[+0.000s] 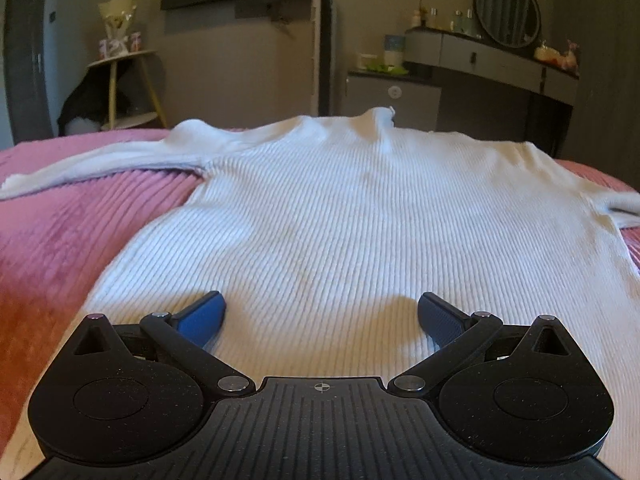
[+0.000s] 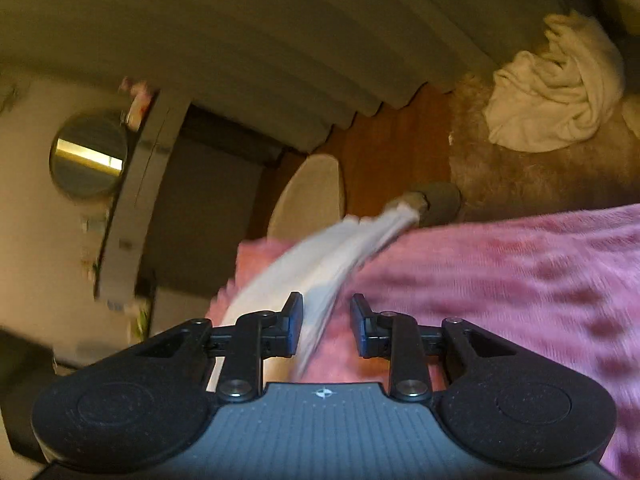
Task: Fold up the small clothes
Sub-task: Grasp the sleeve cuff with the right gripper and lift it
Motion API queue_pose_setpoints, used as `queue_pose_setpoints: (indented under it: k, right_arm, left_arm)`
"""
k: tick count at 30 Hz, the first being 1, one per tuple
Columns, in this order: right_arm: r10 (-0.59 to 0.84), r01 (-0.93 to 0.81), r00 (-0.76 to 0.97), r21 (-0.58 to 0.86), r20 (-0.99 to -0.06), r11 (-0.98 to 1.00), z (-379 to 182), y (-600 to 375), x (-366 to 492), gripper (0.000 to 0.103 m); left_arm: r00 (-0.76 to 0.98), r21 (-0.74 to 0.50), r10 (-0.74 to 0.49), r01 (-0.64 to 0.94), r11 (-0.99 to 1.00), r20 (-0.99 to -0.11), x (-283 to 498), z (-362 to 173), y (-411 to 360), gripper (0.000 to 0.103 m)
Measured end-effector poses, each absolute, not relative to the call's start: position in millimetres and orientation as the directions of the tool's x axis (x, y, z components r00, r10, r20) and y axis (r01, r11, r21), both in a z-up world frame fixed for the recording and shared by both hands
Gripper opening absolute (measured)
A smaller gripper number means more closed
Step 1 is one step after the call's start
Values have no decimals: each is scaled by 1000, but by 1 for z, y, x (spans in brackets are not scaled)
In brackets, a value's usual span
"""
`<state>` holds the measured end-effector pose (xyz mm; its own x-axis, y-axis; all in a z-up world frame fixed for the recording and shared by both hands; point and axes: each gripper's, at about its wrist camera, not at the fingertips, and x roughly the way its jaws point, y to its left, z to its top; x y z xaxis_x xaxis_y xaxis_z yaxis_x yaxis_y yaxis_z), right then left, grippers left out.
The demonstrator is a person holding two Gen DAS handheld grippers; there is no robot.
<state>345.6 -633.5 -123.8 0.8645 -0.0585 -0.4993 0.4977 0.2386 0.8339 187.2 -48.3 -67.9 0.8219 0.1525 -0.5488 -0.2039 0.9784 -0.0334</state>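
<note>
A white ribbed sweater [image 1: 340, 216] is laid flat on a pink bedspread [image 1: 60, 232], its hem nearest the left wrist camera and its collar farthest, so its long axis runs straight away from that camera toward the dresser [image 1: 492, 64] at the wall. The left gripper [image 1: 320, 312] is seen low over the hem with its 2 blue pads spread wide apart and nothing held between them. 1 sleeve is stretched out to the left across the bedspread. In the blurred, tilted right wrist view, the right gripper [image 2: 326, 316] is seen with its jaws narrowed but not touching; a white strip of cloth, probably the other sleeve [image 2: 320, 256], lies between them against the left pad, and no firm clamp can be made out. Beyond it a crumpled pale cloth [image 2: 556, 88] is seen on a brown furry rug [image 2: 520, 176]. It is judged that the sleeve could slip free if lifted while only loosely caught, or the flat body could be dragged askew by a hasty pull.
</note>
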Motion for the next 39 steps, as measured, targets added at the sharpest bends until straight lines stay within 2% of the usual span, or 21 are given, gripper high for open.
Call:
queue_pose_setpoints:
  k: [3, 6, 11, 16, 19, 23, 26, 27, 29, 30, 32, 35, 37, 39]
  right_arm:
    - [-39, 468, 882, 862, -470, 194, -133, -641, 353, 26]
    - [-40, 465, 883, 862, -467, 203, -138, -644, 360, 8]
    - [-115, 446, 894, 827, -434, 343, -102, -642, 347, 8]
    - [-168, 382, 914, 643, -369, 664, -8, -606, 334, 8]
    - [-157, 286, 941, 457, -300, 842, 57, -545, 329, 8]
    - [38, 1, 983, 215, -178, 977, 125, -417, 311, 8]
    - [196, -184, 968, 93, -156, 979, 136, -325, 293, 9]
    - [255, -243, 952, 86, -171, 966, 130, -294, 288, 9]
    - [340, -315, 907, 134, -248, 940, 109, -250, 281, 20]
    - [384, -338, 872, 194, -303, 921, 92, -232, 277, 25]
    - [434, -333, 832, 316, -346, 889, 56, -216, 260, 29]
    - [358, -179, 835, 408, -417, 895, 7, -221, 234, 30]
    - [283, -81, 825, 394, -489, 915, -14, -229, 228, 30]
    - [230, -21, 805, 361, -547, 932, -12, -239, 234, 30]
  left_arm:
    - [830, -35, 157, -208, 978, -536, 184, -70, -49, 103]
    - [832, -31, 162, -210, 977, -531, 184, -71, -51, 103]
    - [830, -17, 173, -214, 977, -530, 187, -73, -52, 103]
    - [834, -12, 185, -223, 975, -519, 189, -76, -53, 103]
    - [833, -19, 179, -221, 975, -523, 189, -75, -51, 103]
    - [832, -53, 152, -212, 976, -534, 188, -70, -45, 103]
    - [831, -125, 101, -200, 972, -546, 181, -56, -32, 103]
    - [832, -155, 86, -202, 967, -548, 176, -50, -25, 103]
    - [843, -188, 65, -194, 963, -535, 163, -38, -10, 103]
    - [853, -191, 58, -182, 965, -519, 156, -31, -2, 103]
    - [870, -200, 38, -155, 968, -491, 149, -16, 16, 103]
    - [876, -307, -48, -116, 945, -479, 151, 2, 47, 103]
    - [867, -410, -135, -86, 908, -480, 163, 5, 61, 103]
    - [843, -514, -231, -63, 856, -486, 185, 1, 65, 103]
